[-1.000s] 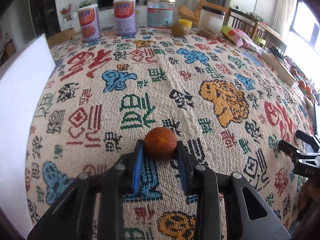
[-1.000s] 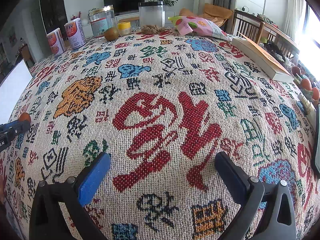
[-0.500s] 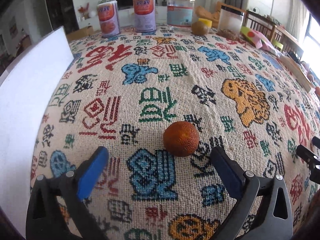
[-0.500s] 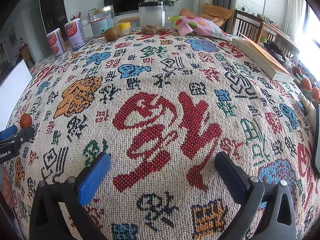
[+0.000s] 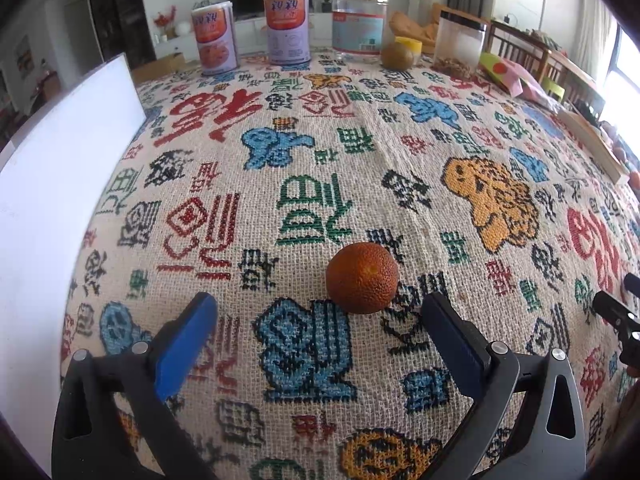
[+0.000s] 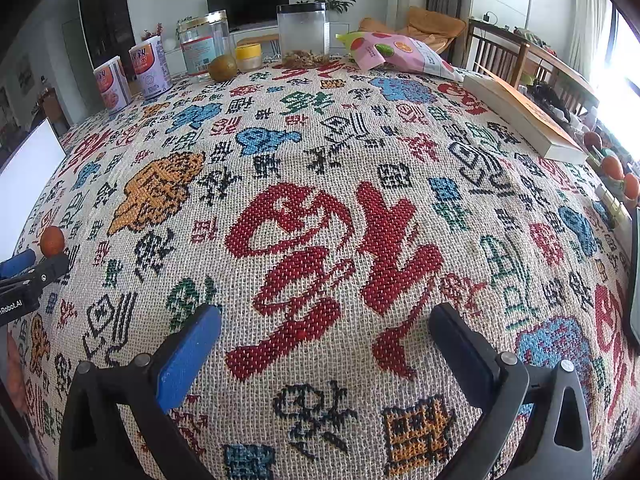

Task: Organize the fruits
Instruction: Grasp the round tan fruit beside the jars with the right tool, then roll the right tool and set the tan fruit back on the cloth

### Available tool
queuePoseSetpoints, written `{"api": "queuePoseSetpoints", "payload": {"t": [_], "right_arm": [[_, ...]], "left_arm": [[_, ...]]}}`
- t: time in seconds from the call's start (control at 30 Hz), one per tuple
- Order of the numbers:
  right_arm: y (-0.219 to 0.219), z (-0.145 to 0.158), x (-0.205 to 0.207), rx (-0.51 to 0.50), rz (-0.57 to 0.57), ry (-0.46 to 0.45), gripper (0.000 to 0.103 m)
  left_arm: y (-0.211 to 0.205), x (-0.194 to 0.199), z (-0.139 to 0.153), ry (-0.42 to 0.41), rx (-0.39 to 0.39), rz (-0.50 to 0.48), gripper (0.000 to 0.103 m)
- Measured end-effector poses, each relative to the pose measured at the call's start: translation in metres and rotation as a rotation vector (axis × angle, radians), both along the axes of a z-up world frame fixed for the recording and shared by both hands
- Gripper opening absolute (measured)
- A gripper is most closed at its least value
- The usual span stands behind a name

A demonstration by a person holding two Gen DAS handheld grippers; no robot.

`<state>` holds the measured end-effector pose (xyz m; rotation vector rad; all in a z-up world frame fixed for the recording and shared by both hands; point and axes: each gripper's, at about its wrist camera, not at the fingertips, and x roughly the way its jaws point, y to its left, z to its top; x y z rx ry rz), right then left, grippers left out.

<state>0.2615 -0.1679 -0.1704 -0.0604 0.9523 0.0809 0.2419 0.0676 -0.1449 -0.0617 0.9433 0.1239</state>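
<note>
From my left wrist camera, the small orange fruit (image 5: 362,278) sits loose on the patterned tablecloth (image 5: 312,152), just ahead of my left gripper (image 5: 320,320) and a little nearer its right finger. My jaws are spread as wide as they go and neither pad touches the fruit — so I judge this one set down, with nothing in my grip. The gripper tilts steeply down at the cloth. A brownish round fruit (image 5: 397,56) stands far off by the jars (image 5: 360,22), and I take it as still to be sorted.

From my right wrist camera, my right gripper (image 6: 324,338) is also spread wide and empty, tilted down over bare cloth. The orange fruit (image 6: 52,241) shows at the left edge, just beyond my left gripper's tips (image 6: 28,266). At the far right edge a few more orange fruits (image 6: 612,166) sit off the cloth — whether they belong to the job I cannot tell.
</note>
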Motion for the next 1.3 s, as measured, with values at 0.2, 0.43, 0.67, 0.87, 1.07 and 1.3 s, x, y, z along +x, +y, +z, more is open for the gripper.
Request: {"api": "queuePoseSetpoints", "payload": {"t": [0.2, 0.43, 0.67, 0.87, 1.07, 1.3], "right_arm": [[0.004, 0.005, 0.010, 0.017, 0.052, 0.067, 0.103], [0.059, 0.046, 0.119, 0.198, 0.159, -0.081, 0.103], [0.128, 0.042, 0.252, 0.246, 0.176, -0.086, 0.092], [0.185, 0.023, 0.319, 0.102, 0.247, -0.030, 0.075], [0.180, 0.022, 0.326, 0.140, 0.220, -0.060, 0.047], [0.103, 0.032, 0.212, 0.514, 0.223, 0.107, 0.047]], "left_arm": [[0.000, -0.001, 0.001, -0.003, -0.005, 0.002, 0.103], [0.001, -0.001, 0.000, -0.002, -0.005, 0.002, 0.103], [0.001, -0.001, 0.000, -0.002, -0.005, 0.002, 0.103], [0.001, -0.001, 0.000, -0.003, -0.005, 0.003, 0.103], [0.001, -0.001, 0.000, -0.003, -0.005, 0.002, 0.103], [0.001, -0.001, 0.000, -0.003, -0.005, 0.002, 0.102]]}}
